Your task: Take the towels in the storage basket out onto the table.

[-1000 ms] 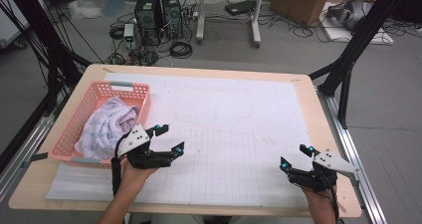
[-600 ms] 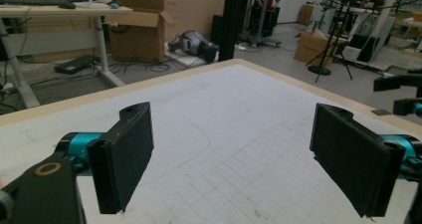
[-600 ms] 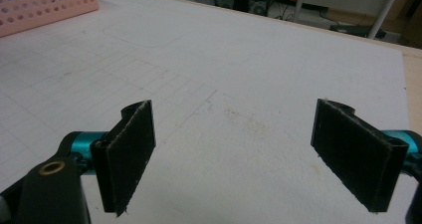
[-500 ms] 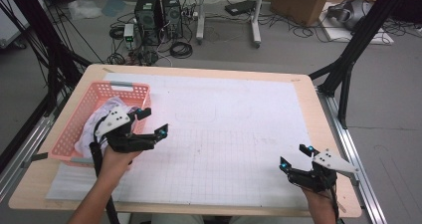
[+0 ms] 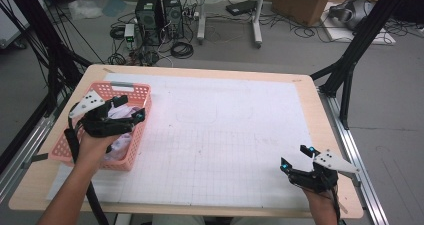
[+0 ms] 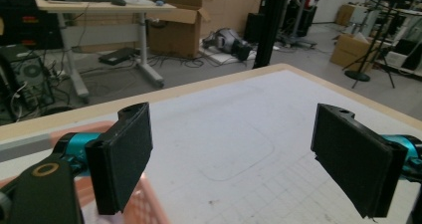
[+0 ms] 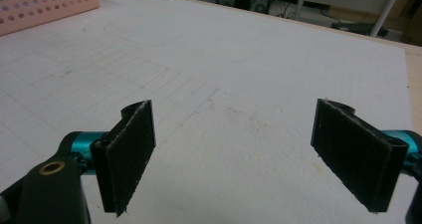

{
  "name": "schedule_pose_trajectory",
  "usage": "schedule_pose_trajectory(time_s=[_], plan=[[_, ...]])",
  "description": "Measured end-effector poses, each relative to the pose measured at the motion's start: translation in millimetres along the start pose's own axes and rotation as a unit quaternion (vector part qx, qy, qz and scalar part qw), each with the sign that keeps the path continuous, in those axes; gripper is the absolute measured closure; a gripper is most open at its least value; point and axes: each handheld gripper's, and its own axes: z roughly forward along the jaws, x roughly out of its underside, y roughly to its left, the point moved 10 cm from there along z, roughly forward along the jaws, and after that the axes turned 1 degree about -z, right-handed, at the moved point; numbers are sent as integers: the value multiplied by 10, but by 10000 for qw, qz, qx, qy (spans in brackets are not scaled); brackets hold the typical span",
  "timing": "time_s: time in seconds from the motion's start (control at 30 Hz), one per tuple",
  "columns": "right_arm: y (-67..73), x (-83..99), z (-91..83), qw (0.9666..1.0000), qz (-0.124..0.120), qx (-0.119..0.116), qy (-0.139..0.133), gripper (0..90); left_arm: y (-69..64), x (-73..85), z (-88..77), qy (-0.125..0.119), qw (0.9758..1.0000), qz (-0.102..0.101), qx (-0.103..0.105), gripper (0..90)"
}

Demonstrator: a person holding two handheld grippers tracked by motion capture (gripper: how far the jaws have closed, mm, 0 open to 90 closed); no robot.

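Fingers, left gripper: black pads (image 6: 127,157) spread wide in the left gripper view, nothing between them; white gridded sheet and a pink basket edge show beyond.
Fingers, right gripper: black pads (image 7: 130,154) spread just as wide in the right gripper view, pinching nothing, bare sheet between them.
Left gripper (image 5: 131,111): middle left of the high view, held over the pink basket, its jaws pointing toward the frame's right across the basket's right-hand wall; grey three-cornered plate on top.
Right gripper (image 5: 296,157): lower right of the high view, low over the sheet near the table's front edge, well apart from the basket.
Pink basket (image 5: 131,154): left side of the table in the high view, standing on the white sheet; its perforated corner sits at the upper left of the right gripper view (image 7: 45,5).
Cloth (image 5: 120,141): pale, bunched, lying inside the basket, partly hidden beneath the left hand and gripper.
Table (image 5: 320,115): wood-edged, covered by the white gridded sheet (image 5: 225,135); boxes, cables and computer towers on the floor behind.
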Motion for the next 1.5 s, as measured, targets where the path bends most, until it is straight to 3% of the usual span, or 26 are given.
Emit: schedule_pose_trajectory(time_s=[0.17,0.27,0.3,0.37,0.43,0.57,0.7,0.73,0.77,0.8,0.83,0.93,0.97,1.0,1.03,1.07,1.1,1.13,1.17,1.2,1.33,1.37,1.4,1.43,1.47,1.5], plan=[[-3,6,11,10000,-20,0,19,161,205,47,-49,145,9997,-55,-201,169],[-2,19,23,10000,-3,-6,55,160,418,121,-99,363,9983,-117,-442,169],[-1,19,26,10000,-3,-10,59,161,418,121,-99,363,9983,-117,-442,169],[9,23,29,10000,-6,-19,86,161,514,177,-116,485,9971,-169,-552,169],[17,20,33,10000,-19,-26,76,161,655,289,-151,724,9942,-211,-768,169],[22,19,33,10000,-25,-32,85,161,757,397,-173,932,9912,-330,-882,169],[22,21,36,9999,-37,-37,91,161,874,597,-191,1455,9829,-430,-1041,169],[27,20,35,9999,-13,-40,96,161,874,597,-191,1455,9829,-430,-1041,169],[25,21,36,9999,-31,-41,101,161,896,635,-193,1569,9808,-430,-1078,169],[27,21,37,9999,-29,-39,102,161,931,705,-190,1768,9769,-441,-1113,170],[26,18,39,9999,-42,-40,91,161,931,705,-190,1768,9769,-441,-1113,170],[30,19,39,9999,-48,-46,96,161,970,814,-182,2086,9703,-463,-1136,172],[33,20,39,9999,-28,-40,101,161,989,861,-170,2239,9663,-476,-1178,177],[34,21,40,9999,-25,-39,110,161,989,861,-170,2239,9663,-476,-1178,177],[33,21,41,9999,-30,-39,111,161,991,881,-164,2321,9644,-480,-1168,175],[36,22,42,9999,-40,-51,115,161,998,929,-140,2467,9605,-488,-1195,173],[35,20,45,9999,-48,-50,108,161,998,929,-140,2467,9605,-488,-1195,170],[36,19,48,9999,-52,-54,103,161,1005,965,-133,2593,9570,-464,-1219,166],[37,22,51,9999,-63,-56,115,161,1027,1043,-118,2827,9499,-458,-1254,161],[41,25,53,9999,-60,-60,130,161,1027,1043,-118,2827,9499,-458,-1254,158],[58,29,55,9998,-97,-62,152,161,1099,1205,-85,3225,9351,-540,-1365,111],[59,32,56,9998,-108,-60,158,161,1103,1223,-74,3269,9334,-540,-1379,98],[60,33,59,9998,-127,-67,165,161,1103,1223,-74,3269,9334,-540,-1379,80],[61,35,64,9997,-138,-77,163,161,1106,1245,-60,3319,9314,-524,-1401,56],[63,39,65,9997,-121,-80,189,161,1099,1298,-30,3452,9267,-501,-1401,28],[63,38,68,9997,-122,-83,192,161,1095,1312,-16,3459,9263,-517,-1399,17]])
